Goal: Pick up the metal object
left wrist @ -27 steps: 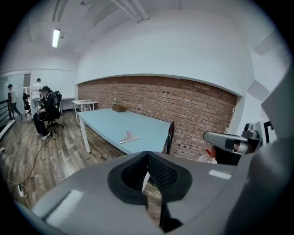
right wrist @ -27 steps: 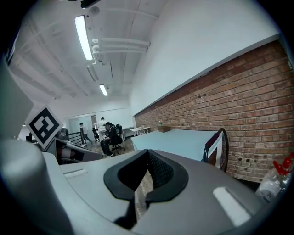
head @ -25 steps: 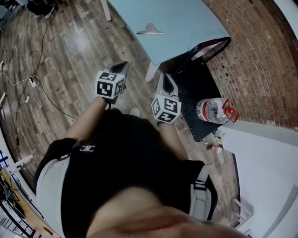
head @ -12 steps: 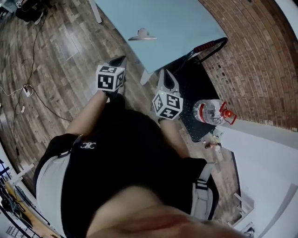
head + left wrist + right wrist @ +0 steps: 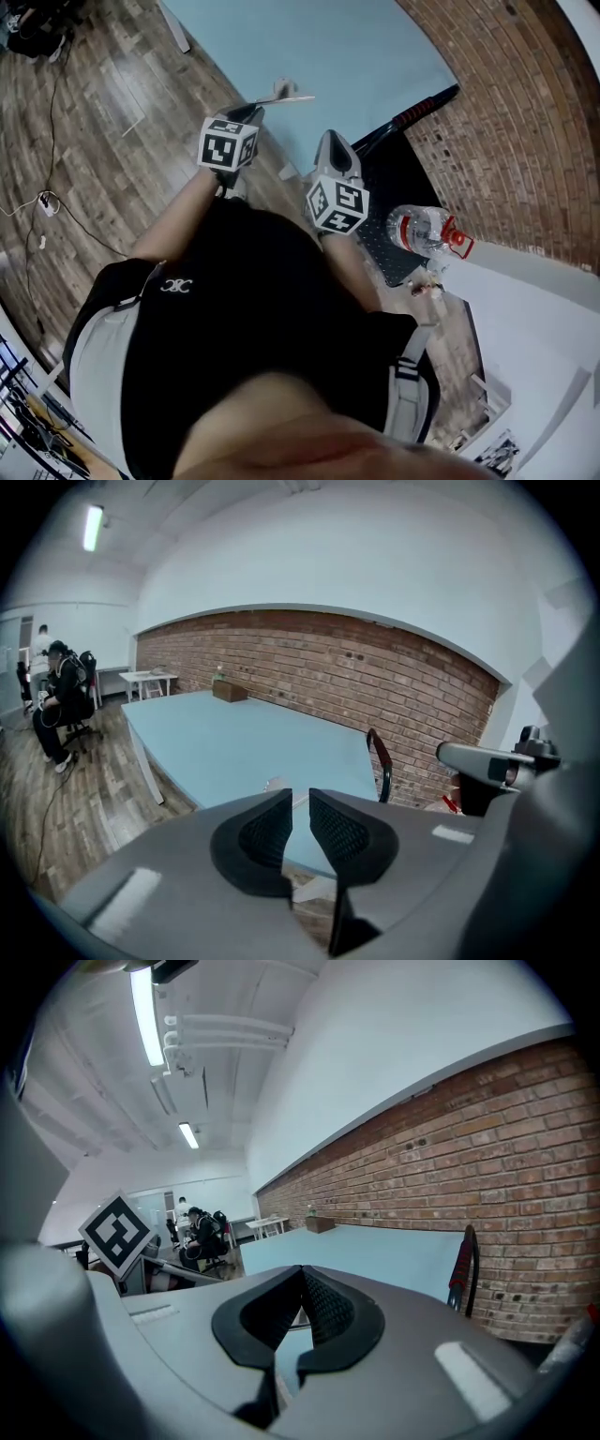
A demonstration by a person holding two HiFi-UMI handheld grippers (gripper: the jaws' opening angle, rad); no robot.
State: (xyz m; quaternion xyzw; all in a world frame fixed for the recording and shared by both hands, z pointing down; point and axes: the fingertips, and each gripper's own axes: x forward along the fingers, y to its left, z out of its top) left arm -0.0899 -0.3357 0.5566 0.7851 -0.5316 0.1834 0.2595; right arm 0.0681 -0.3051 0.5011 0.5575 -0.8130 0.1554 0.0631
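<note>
The metal object [image 5: 281, 94], a flat silvery clip-like piece, lies near the front edge of the light blue table [image 5: 356, 56]. My left gripper [image 5: 247, 114] hovers at that edge, its tips just short of the object. In the left gripper view its jaws [image 5: 300, 803] are opening, with a narrow gap and nothing between them. The metal object [image 5: 273, 785] peeks out just past the left jaw. My right gripper [image 5: 331, 142] sits lower and to the right, in front of the table; its jaws [image 5: 302, 1275] meet at the tips, shut and empty.
A black chair [image 5: 412, 112] with a red-wrapped back stands at the table's right corner. A clear water bottle [image 5: 427, 230] with a red cap rests on its seat. A brick wall runs along the right. Cables [image 5: 42, 202] lie on the wooden floor. A person [image 5: 61, 700] sits far left.
Both grippers have moved forward toward the table. The left gripper's tips have gone from over the floor to the table's edge beside the metal object.
</note>
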